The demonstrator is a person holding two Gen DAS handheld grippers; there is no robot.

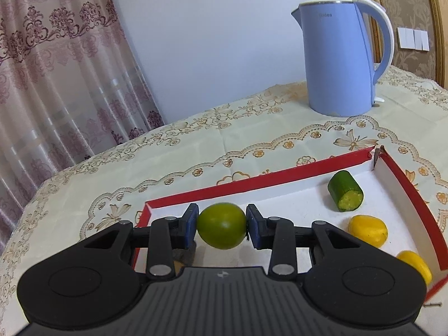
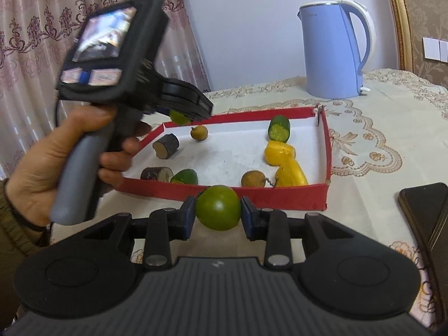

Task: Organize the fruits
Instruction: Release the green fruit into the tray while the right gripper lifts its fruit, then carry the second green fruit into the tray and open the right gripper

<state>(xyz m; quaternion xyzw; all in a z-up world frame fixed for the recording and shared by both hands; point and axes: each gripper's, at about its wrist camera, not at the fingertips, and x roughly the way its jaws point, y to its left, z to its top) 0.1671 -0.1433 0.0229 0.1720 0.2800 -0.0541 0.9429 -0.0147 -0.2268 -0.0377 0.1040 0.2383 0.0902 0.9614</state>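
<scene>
Carrying two green fruits at once, I have one pinched in each gripper. The left gripper (image 1: 221,225) clamps a small round green fruit (image 1: 221,226) between its blue pads, hanging over the near left corner of the red-walled tray (image 1: 280,177). The right gripper (image 2: 217,214) pinches a darker green fruit (image 2: 217,207) with a bit of stem, just outside the tray's near wall, over the tablecloth (image 2: 364,145).

Inside the tray lie a cucumber piece (image 2: 279,128), yellow pieces (image 2: 280,151), two brown round fruits (image 2: 199,133), two dark log-like pieces (image 2: 165,145) and another green piece (image 2: 184,177). I judge this the placing step: both fruits are on their way in. Next I would lower the left one onto bare white floor, clear of the dark pieces, and release gently, since a round fruit may roll. The blue kettle (image 1: 340,61) stands well apart.
</scene>
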